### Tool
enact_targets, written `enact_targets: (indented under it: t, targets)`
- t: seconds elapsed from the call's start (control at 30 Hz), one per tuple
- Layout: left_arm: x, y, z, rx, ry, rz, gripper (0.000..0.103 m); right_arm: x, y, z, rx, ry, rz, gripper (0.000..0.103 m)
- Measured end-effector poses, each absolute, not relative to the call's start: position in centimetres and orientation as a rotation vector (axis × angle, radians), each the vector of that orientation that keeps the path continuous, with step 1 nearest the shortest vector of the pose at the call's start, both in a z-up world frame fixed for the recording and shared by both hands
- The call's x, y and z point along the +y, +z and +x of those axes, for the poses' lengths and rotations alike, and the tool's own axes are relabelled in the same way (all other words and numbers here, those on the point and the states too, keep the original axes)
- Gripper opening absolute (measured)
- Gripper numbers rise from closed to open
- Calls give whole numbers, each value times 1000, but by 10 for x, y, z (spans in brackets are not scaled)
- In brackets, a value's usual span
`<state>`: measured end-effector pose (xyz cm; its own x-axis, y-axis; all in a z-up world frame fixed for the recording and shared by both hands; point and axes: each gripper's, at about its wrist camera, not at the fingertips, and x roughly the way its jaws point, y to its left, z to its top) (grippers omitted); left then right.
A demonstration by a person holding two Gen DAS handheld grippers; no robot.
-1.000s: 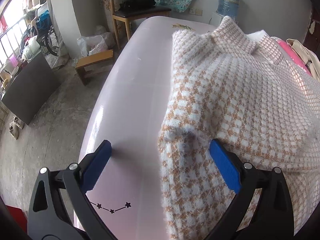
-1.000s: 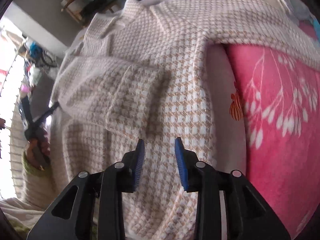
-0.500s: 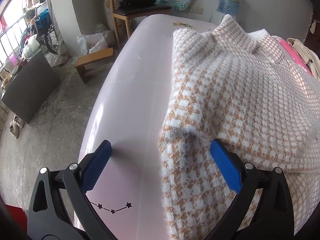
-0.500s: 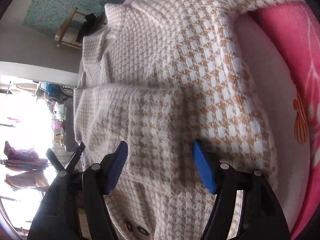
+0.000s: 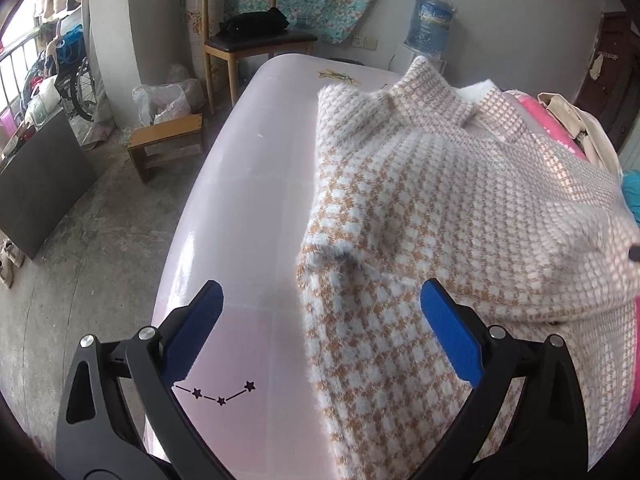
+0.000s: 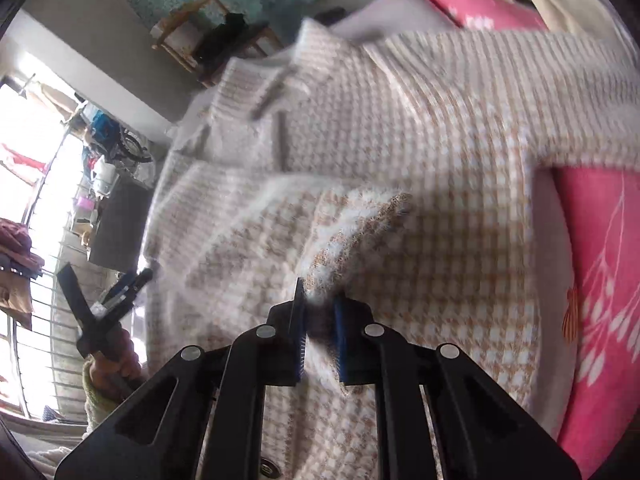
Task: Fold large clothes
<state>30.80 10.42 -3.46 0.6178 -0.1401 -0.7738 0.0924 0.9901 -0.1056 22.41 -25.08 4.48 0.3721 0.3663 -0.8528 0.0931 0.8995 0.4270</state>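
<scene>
Right tongs pinch the fuzzy sweater; left tongs wait open.

The right gripper (image 6: pixel 318 312) has its jaws squeezed on a fold of the checked sweater (image 6: pixel 420 208), close to the near edge of the bed (image 5: pixel 248 184). The left gripper (image 5: pixel 320 320) is wide open and holds nothing, with the sweater's side edge between its jaws. The sweater is spread over the bed, its collar (image 5: pixel 432 88) toward the far end, and a pink blanket (image 6: pixel 592 280) lies beside it. It looks soft, floppy and light, so it should bend easily. Thick edges and the sleeve cuff (image 6: pixel 368 216) seem good places to grab.
</scene>
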Motion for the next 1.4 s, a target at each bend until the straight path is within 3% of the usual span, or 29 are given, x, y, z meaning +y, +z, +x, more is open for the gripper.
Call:
enact_targets:
  t: [0.13,0.33,0.43,0.53,0.67,0.87,1.0,1.17,1.4]
  targets:
    - [101,-38,302,915,-132,-45,96,-203,120,283,1045,344,384,11]
    - [112,-37,297,896,-39,-111,94,-31,222,357,908,693,205,11]
    - [119,-33,294,886,1,-143,84,36,287,335,720,856,98,11]
    - [125,-34,295,893,15,-171,76,40,309,322,643,890,90,11]
    - [124,-43,303,929,1,-183,57,-24,256,346,737,715,106,11]
    - [104,-43,315,950,-24,-78,32,-185,106,367,1073,338,281,11]
    - [92,-42,315,963,-40,-19,16,-245,67,349,1132,224,354,11]
    - [90,-42,312,975,-43,-5,15,-270,48,336,1123,145,305,11]
    - [106,-30,308,987,-124,-96,15,-291,-31,335,1304,94,252,17]
